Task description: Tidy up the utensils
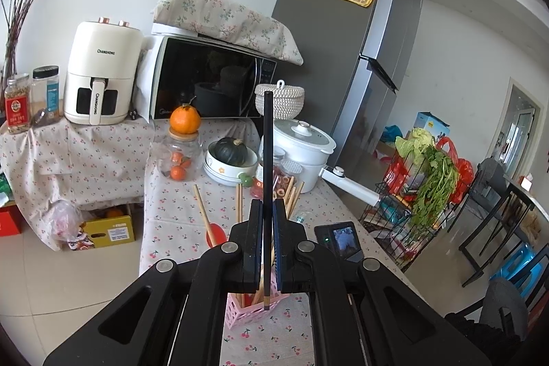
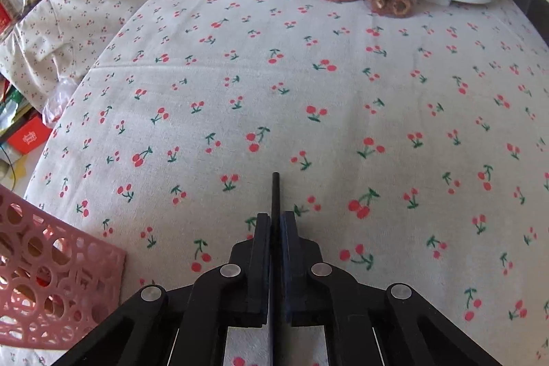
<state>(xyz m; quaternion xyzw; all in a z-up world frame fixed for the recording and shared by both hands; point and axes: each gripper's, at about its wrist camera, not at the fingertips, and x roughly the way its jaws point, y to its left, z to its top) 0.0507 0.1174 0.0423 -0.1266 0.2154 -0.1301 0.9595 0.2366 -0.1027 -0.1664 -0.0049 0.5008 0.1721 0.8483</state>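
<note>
Both grippers, left gripper (image 1: 268, 206) and right gripper (image 2: 275, 218), are each clenching a black chopstick (image 1: 267, 160), probably pairing them for the pink basket (image 1: 247, 309).

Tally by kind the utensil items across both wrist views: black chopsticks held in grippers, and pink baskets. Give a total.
black chopstick: 2, one in the left gripper, one in the right gripper
pink basket: 1
Total: 3
</note>
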